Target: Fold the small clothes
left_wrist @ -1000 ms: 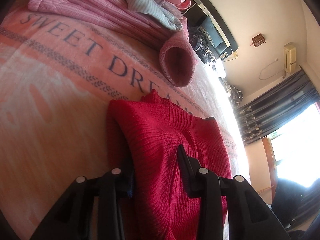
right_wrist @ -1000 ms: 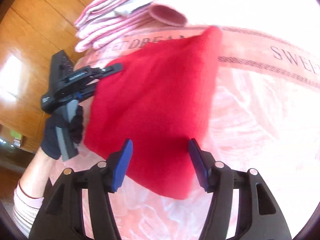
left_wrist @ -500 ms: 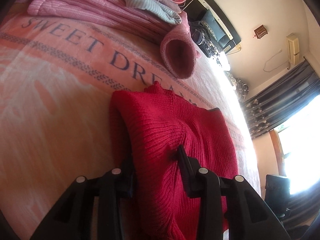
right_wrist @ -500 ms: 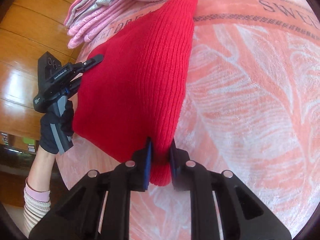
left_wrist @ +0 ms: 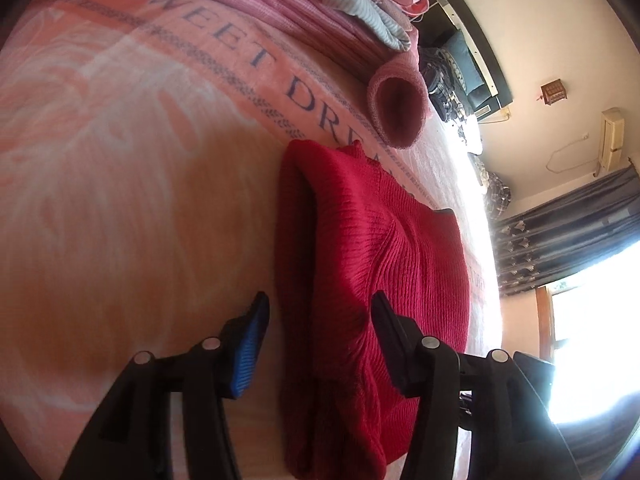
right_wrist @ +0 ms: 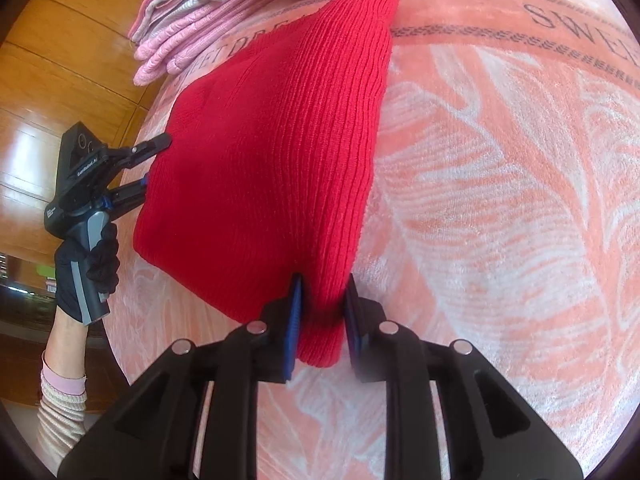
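Observation:
A red ribbed knit garment (left_wrist: pixel 380 260) lies folded on the peach bedspread (left_wrist: pixel 120 160). In the left wrist view my left gripper (left_wrist: pixel 318 312) is open; its fingers straddle the garment's near edge, and the blue pad stands clear of the cloth. The right wrist view shows the same red garment (right_wrist: pixel 272 140) as a long wedge. My right gripper (right_wrist: pixel 324 300) is shut on its near corner. My left gripper (right_wrist: pixel 154 166), held by a black-gloved hand (right_wrist: pixel 86 264), sits open at the garment's left edge.
A stack of pink and striped folded clothes (left_wrist: pixel 280 0) lies behind the garment, with a pink rolled cuff (left_wrist: pixel 400 108) at its end. Bedspread (right_wrist: pixel 500 200) stretches to the right. A wooden wall (right_wrist: pixel 60 60) is on the left, and curtains (left_wrist: pixel 560 240) hang by a bright window.
My right gripper closed on the garment's corner and still holds it. My left gripper has just opened and let go of the edge it was clamping.

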Demonstrator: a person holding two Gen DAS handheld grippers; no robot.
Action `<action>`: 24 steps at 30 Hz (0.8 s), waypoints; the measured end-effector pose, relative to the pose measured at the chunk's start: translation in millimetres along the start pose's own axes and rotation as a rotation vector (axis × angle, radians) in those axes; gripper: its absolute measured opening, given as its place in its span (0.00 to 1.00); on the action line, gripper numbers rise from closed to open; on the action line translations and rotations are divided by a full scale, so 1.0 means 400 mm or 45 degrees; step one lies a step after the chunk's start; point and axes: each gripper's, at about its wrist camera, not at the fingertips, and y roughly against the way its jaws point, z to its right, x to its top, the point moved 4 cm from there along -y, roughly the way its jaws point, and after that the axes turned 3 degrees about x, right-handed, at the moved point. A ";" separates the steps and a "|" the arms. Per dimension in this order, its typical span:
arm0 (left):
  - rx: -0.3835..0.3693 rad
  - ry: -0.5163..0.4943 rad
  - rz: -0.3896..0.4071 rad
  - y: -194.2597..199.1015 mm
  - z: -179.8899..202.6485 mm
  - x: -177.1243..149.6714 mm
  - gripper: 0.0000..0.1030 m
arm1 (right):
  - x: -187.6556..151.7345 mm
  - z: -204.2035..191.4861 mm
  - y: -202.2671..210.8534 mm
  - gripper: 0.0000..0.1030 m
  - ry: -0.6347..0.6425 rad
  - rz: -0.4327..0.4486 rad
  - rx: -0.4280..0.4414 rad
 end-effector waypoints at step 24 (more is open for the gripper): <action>-0.124 -0.096 -0.098 -0.157 0.101 0.044 0.65 | 0.048 0.009 0.021 0.40 -0.040 0.063 0.121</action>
